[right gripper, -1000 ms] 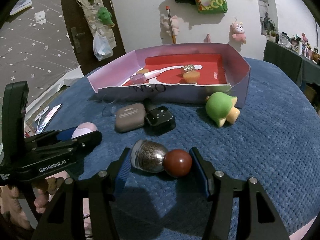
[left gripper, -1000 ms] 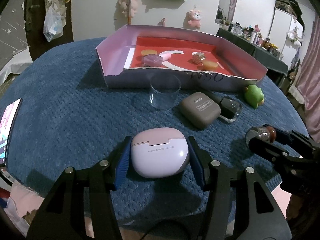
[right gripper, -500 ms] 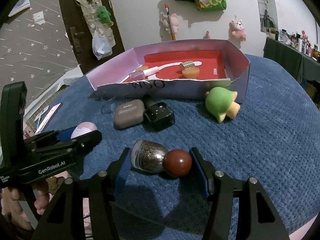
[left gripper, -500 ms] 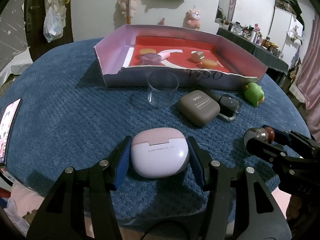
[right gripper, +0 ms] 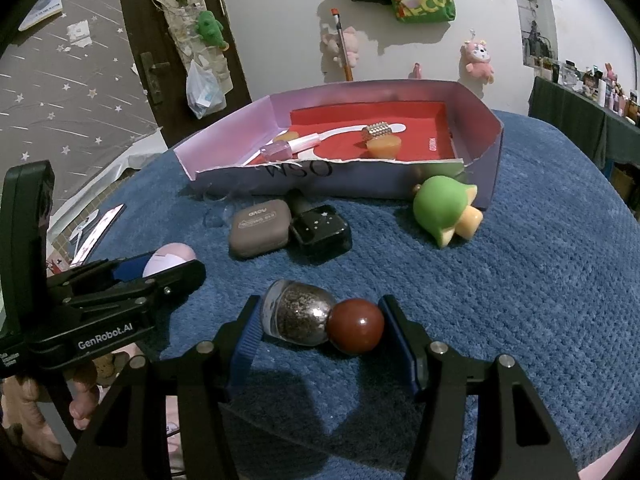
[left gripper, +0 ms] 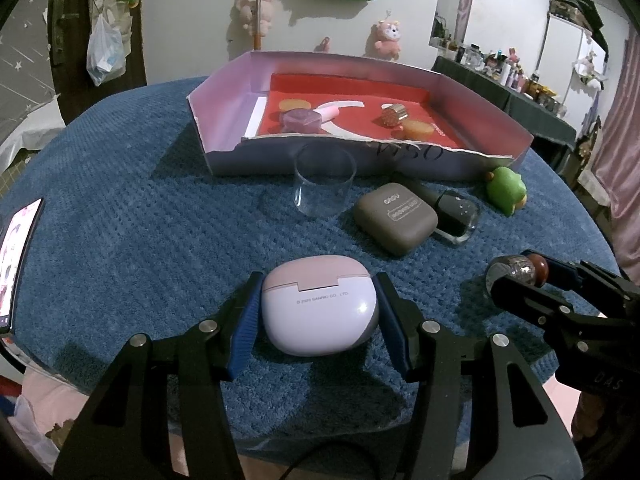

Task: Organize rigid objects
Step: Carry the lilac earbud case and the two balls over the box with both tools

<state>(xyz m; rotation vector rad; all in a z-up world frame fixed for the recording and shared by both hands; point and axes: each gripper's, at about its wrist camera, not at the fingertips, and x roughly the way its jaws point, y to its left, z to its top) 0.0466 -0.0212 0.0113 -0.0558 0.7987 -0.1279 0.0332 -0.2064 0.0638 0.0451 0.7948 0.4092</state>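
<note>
My left gripper (left gripper: 318,320) is shut on a pink and lilac earbud case (left gripper: 318,308), held just above the blue cloth. My right gripper (right gripper: 320,330) is shut on a small glitter bottle with a red ball cap (right gripper: 320,320); that bottle also shows at the right of the left wrist view (left gripper: 516,272). A purple cardboard box with a red floor (left gripper: 224,160) stands at the back. It holds a lilac bottle (left gripper: 302,120), a studded cap (left gripper: 394,114) and amber pieces (left gripper: 418,130).
On the blue cloth in front of the box lie a clear glass cup (left gripper: 324,186), a brown case (left gripper: 394,218), a black nail polish bottle (left gripper: 454,216) and a green mushroom toy (right gripper: 444,208). A phone (left gripper: 16,256) lies at the left edge.
Both grippers have drawn back slightly and risen with their objects; the box and loose items sit a little further away in view.
</note>
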